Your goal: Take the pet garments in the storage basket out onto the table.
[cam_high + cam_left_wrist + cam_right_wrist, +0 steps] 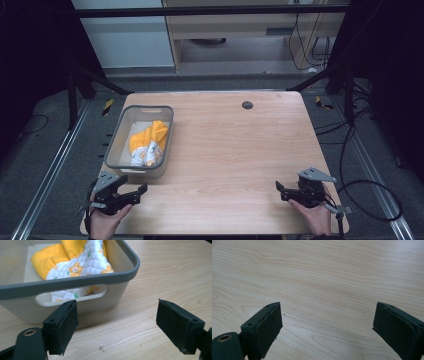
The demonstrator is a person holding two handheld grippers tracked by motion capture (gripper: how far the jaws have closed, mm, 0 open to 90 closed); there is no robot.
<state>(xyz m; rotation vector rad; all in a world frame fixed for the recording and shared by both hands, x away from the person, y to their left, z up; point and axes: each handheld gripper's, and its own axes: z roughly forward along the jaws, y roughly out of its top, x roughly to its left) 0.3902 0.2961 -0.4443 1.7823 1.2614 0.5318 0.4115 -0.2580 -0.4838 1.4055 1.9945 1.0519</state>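
A grey plastic bin (116,134) stands on the left side of the wooden table (235,150). Inside it lies a crumpled yellow and white quilted cloth (148,142) with a flower print. In the left gripper view the bin (75,281) is close ahead, its handle cut-out facing me, and the cloth (82,261) shows over the rim. My left gripper (141,190) hovers at the table's front left corner, just short of the bin, jaws wide open and empty (117,325). My right gripper (280,189) sits at the front right, also open with nothing between its jaws (327,327).
A small dark round grommet (247,105) sits in the tabletop near the far edge. Black frame struts stand at both far corners, and cables (370,195) lie on the floor to the right of the table.
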